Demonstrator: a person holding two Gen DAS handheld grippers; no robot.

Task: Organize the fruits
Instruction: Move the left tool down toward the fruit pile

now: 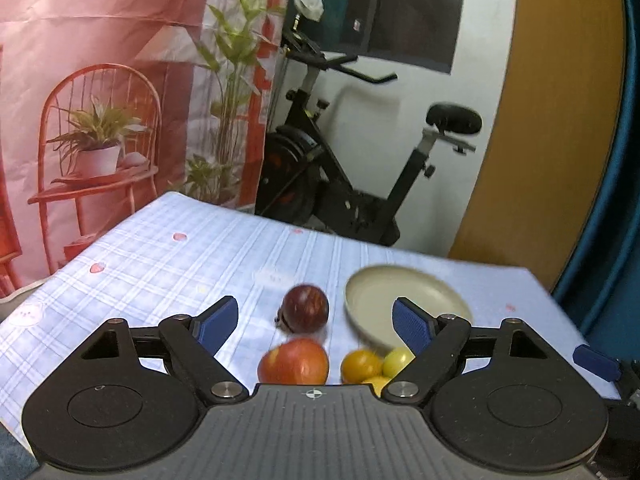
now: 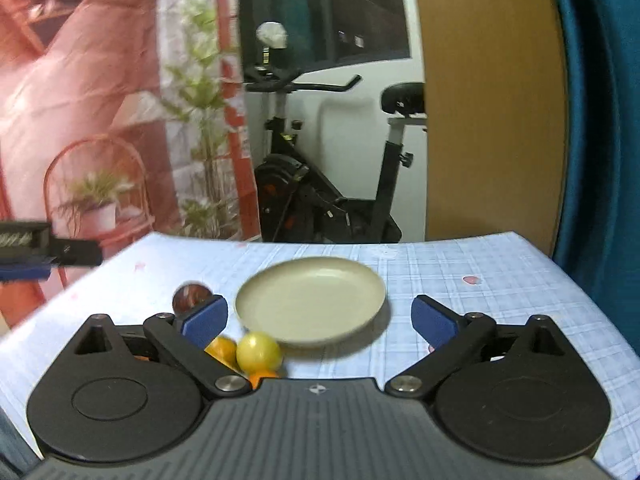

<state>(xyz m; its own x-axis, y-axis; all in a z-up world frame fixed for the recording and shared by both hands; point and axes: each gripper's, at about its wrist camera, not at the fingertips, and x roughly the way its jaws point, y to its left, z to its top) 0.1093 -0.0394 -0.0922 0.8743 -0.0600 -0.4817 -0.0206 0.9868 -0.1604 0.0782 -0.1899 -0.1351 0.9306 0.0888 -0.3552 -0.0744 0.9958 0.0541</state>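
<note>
In the left wrist view a dark red apple [image 1: 306,308] and a red-orange apple [image 1: 294,362] lie on the blue checked tablecloth between the fingers of my open, empty left gripper [image 1: 316,320]. An orange [image 1: 361,366] and a yellow-green fruit [image 1: 397,361] lie beside the beige plate [image 1: 404,300]. In the right wrist view my right gripper [image 2: 320,320] is open and empty, just in front of the empty plate [image 2: 312,300]. The yellow-green fruit [image 2: 258,351], oranges [image 2: 222,350] and the dark apple [image 2: 190,296] lie at its left finger.
The table [image 2: 500,280] ends at the far side, with an exercise bike [image 1: 340,168] beyond it and a printed backdrop [image 1: 100,100] at the left. A wooden panel [image 2: 492,100] and blue curtain stand at the right. The left gripper's tip [image 2: 28,254] shows at the left edge.
</note>
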